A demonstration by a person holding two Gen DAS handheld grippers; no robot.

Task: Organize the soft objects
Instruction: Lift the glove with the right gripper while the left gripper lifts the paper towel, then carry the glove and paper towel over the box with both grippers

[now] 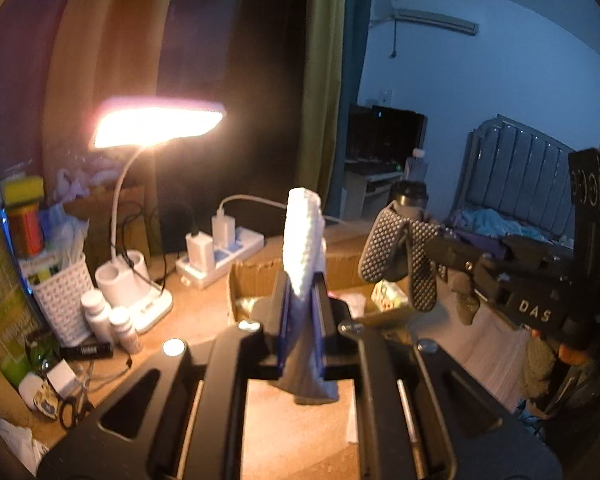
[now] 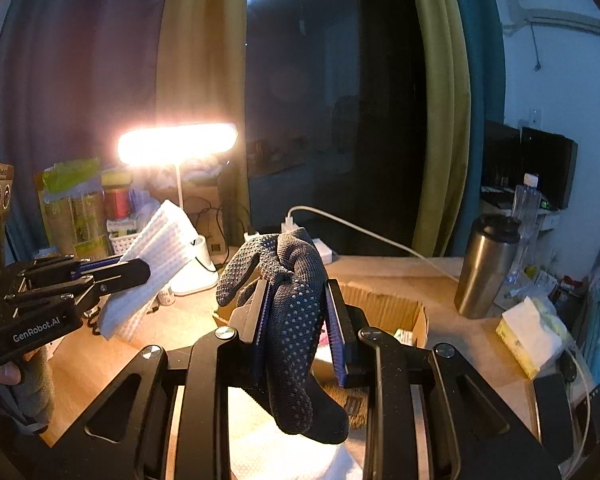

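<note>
The left gripper (image 1: 302, 300) is clamped flat on a white waffle-textured cloth (image 1: 303, 240), whose upper part stands up past the fingertips while its lower end hangs down between the fingers toward the camera. Seen from the right wrist, the same left gripper (image 2: 140, 270) shows at the left edge with the white cloth (image 2: 156, 256) pinched edge-on and tilted, and a person's hand (image 2: 8, 374) grips its handle below. The right gripper (image 2: 296, 308) is closed on a dark dotted work glove (image 2: 292, 312), its pads pressing the glove from both sides; the glove's fingers bunch up above the fingertips and its cuff droops back toward the camera. From the left wrist, the right gripper (image 1: 432, 252) reaches in from the right, with the dotted glove (image 1: 396, 252) hanging off its tip. Just beyond and below both grippers sits an open cardboard box (image 2: 384, 304) on a wooden table (image 2: 180, 324). Farther ahead and to the left of the left gripper stands a lit desk lamp (image 1: 156, 124), with a white power strip (image 1: 220, 256) near its base and a white lattice basket (image 1: 62, 296) further left. To the right of the right gripper stand a steel tumbler (image 2: 486, 268) and a pack of tissues (image 2: 528, 336).
</note>
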